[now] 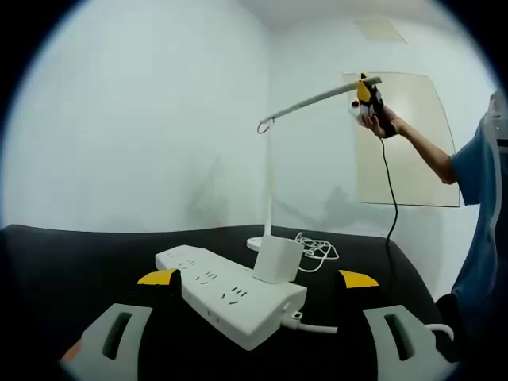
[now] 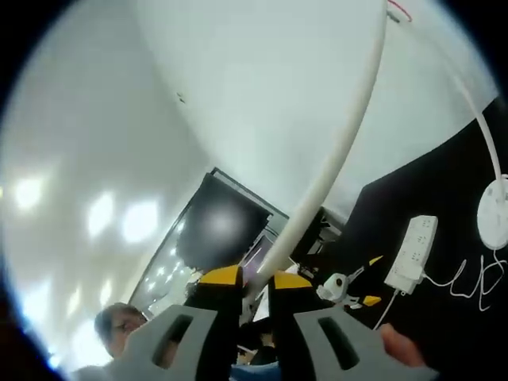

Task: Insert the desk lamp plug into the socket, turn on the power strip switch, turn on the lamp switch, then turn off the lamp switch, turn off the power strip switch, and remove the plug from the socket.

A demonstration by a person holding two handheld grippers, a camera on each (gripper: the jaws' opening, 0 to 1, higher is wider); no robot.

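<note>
right tongs [image 2: 254, 279] pinch lamp head [image 2: 333, 159]; left tongs [image 1: 258, 278] gape over power strip [image 1: 230, 295].

Plug [image 1: 276, 261] in power strip [image 1: 230, 296], lamp base [image 1: 262, 243] behind

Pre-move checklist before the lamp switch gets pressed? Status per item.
1. Plug seated in socket: ok. The white adapter stands on the power strip.
2. Power strip switch on: cannot tell, no switch or indicator readable in either view.
3. Right tool on the lamp arm: ok. Its jaws sit close around the arm's end; the left gripper view shows it up at the lamp head.
4. Lamp lit: cannot tell, no glow is apparent from the lamp.
5. Left tool free: ok. Jaws wide open, either side of the strip, holding nothing.
6. Lamp base flat on the table: ok.
</note>
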